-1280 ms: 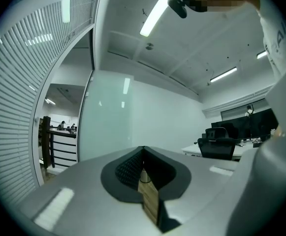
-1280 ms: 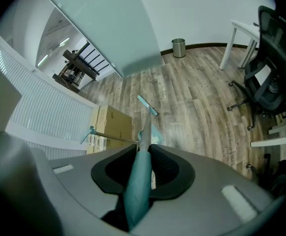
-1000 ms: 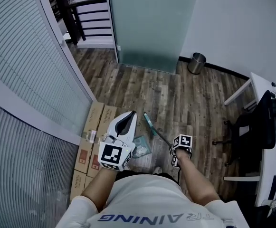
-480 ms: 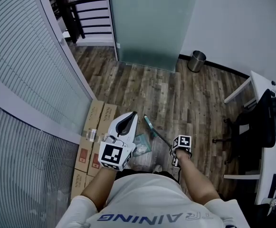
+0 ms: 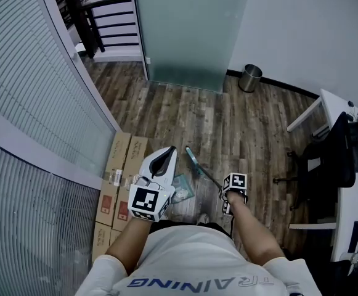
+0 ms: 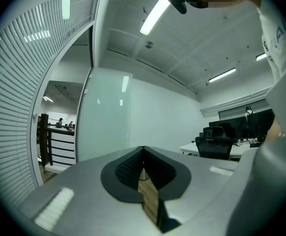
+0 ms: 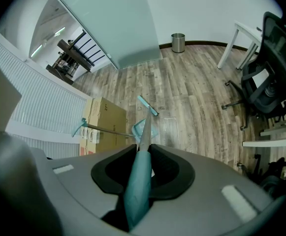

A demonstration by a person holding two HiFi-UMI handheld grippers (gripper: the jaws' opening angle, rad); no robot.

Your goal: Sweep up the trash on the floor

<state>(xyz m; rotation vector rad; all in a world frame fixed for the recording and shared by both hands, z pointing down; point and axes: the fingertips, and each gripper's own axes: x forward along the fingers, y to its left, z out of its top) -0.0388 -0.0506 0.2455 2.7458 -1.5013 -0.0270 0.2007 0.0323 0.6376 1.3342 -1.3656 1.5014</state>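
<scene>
We grasp the broom (image 7: 147,105), judged light and stiff, by its teal sleeve in the right tool (image 7: 142,154); the left tool (image 6: 143,154) is clenched on nothing.

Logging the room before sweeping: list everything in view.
floor: one, brown wood planks, throughout
glass panel: one, frosted pale green, far end
blinds: one curved wall, white, left
railing: one, black, far left behind the blinds
bin: one, metal, by the far wall
cardboard boxes: several, brown, on the floor along the blinds
dustpan: one, teal, on the floor beside the boxes
broom: one, teal head, head on the floor beyond the dustpan
chair: one, black, right, by the desk
desk: one, white, right edge
left gripper: one, grey, jaws shut
right gripper: one, grey, shut on the broom's handle
</scene>
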